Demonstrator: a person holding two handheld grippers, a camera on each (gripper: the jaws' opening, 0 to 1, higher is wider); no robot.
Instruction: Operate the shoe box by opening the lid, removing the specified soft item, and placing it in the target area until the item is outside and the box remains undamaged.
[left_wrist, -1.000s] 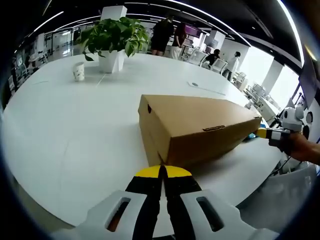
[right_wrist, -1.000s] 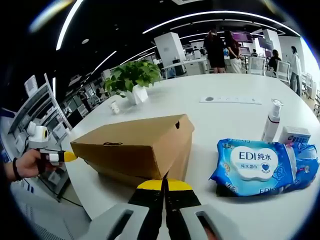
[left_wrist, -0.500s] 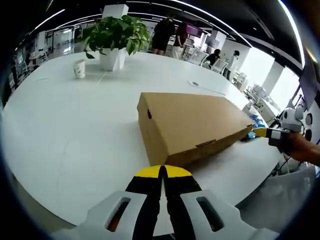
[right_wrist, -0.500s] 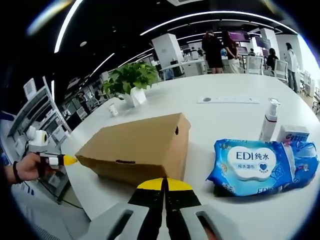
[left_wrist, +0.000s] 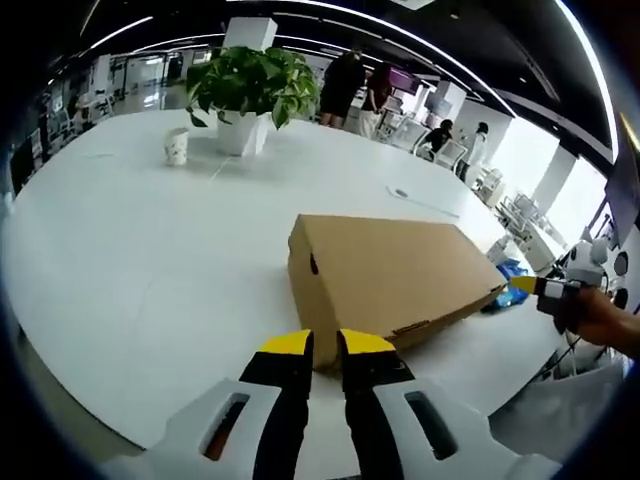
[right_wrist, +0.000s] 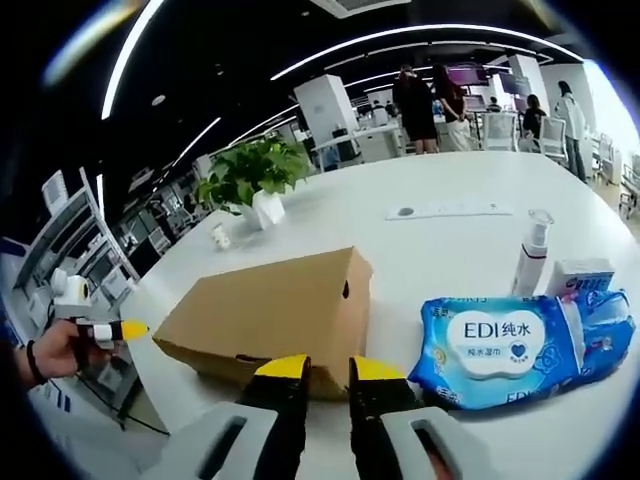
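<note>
The shoe box (left_wrist: 392, 283) lies closed on the white bench (left_wrist: 150, 260), near its front edge, lid down, contents hidden. In the left gripper view the left tool (left_wrist: 326, 345) hovers just short of the box's near corner, tips slightly spread; wide bare bench lies to its left. In the right gripper view the right tool (right_wrist: 322, 369) is likewise slightly spread before the box, with a blue wet-wipes pack (right_wrist: 520, 345) beside it and a pump bottle (right_wrist: 530, 256) behind.
</note>
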